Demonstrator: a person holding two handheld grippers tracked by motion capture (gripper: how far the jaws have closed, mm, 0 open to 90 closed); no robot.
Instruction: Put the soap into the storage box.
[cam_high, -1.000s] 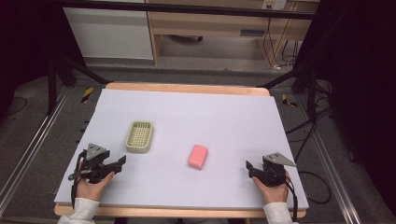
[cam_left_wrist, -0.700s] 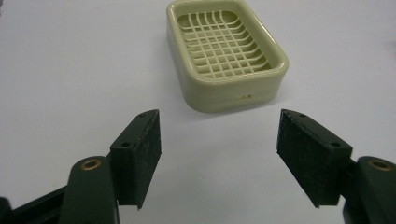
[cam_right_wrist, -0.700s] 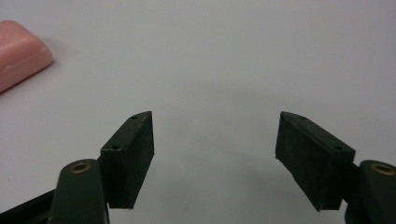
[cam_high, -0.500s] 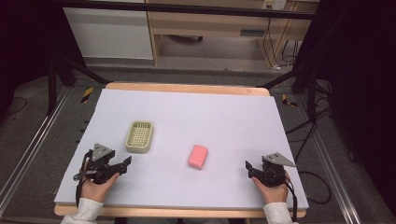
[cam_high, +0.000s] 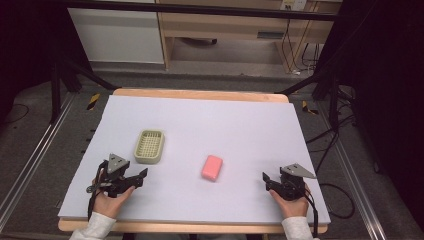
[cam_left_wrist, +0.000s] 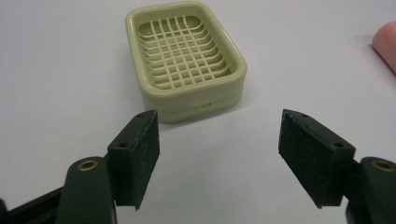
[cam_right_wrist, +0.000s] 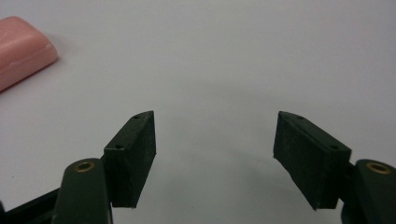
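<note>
Lilac-white sheet (cam_high: 240, 130) on my wooden table (cam_high: 200, 94) | dark room, pale cabinet upper left | soap dish (cam_high: 149, 146) left of centre, pink soap (cam_high: 212, 167) mid-frame | left gripper (cam_high: 141, 176) — just been opening, empty | right gripper (cam_high: 266, 179) — wide, empty

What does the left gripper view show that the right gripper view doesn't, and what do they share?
Left gripper view alone: the cream soap dish with its slatted grid, standing just ahead of the left gripper, whose jaws have just been opening with nothing between them. Right gripper view alone: the right gripper, jaws open over bare table. Shared: the pink soap, cut off at the right edge in the first and at the upper left in the second.
</note>
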